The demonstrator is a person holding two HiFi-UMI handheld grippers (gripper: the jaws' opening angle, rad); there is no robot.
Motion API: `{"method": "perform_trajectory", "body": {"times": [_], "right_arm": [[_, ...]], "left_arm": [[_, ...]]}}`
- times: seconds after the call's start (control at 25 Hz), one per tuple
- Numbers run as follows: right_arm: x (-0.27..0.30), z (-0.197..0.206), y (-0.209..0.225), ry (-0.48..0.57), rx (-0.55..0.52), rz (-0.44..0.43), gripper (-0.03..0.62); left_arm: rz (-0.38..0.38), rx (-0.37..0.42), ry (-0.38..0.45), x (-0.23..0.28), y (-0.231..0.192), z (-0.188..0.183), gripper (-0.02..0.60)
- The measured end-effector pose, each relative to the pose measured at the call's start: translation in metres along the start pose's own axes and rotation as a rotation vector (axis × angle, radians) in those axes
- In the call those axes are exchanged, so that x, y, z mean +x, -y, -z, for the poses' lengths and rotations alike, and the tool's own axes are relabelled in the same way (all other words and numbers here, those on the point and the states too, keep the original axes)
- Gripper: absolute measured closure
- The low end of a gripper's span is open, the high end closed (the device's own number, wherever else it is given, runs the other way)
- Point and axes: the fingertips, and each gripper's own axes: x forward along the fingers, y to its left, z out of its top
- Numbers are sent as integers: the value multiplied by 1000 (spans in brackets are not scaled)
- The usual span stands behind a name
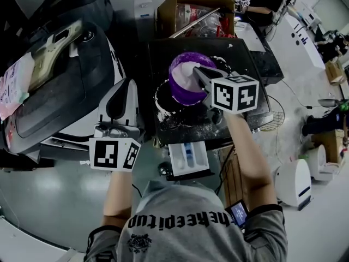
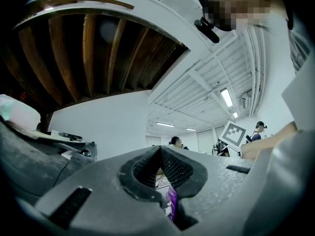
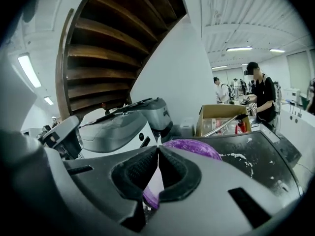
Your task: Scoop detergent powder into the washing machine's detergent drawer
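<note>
A purple bowl [image 1: 182, 81] with white detergent powder stands on the black washing machine top [image 1: 251, 64], with powder spilled around it. My right gripper [image 1: 199, 72] reaches over the bowl's rim. Its jaws are shut on a thin white scoop [image 3: 154, 178], of which only a sliver shows between the pads. The bowl [image 3: 197, 149] lies just beyond that gripper [image 3: 158, 149]. The white detergent drawer [image 1: 188, 157] stands pulled out at the machine's front, below the bowl. My left gripper [image 1: 124, 87] hangs left of the machine, shut and empty [image 2: 160, 149].
A dark appliance [image 1: 54, 75] with a white body fills the left side. An open cardboard box [image 1: 191, 10] stands behind the machine. A white round device [image 1: 294, 182] sits on the floor at right. People work at tables [image 1: 267, 1] at the back.
</note>
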Motion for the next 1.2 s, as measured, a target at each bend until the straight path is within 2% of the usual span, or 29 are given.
{"method": "perform_trajectory", "body": {"times": [0.2,0.68,0.88,1.2], "right_arm": [[24,9,6,-121,14,-16,588],[59,20,14,-335,-57,4,588],[70,24,9,-363,-47,-12,588],[69,23,5,-357,104,-78,589]], "left_arm": [[10,-2,-8,0,-3,5,577],[25,-3,-14,3,-12,11,577],[19,-5,-12,3,-21,12,577],[15,-8,-12,5,-28,13,577]]}}
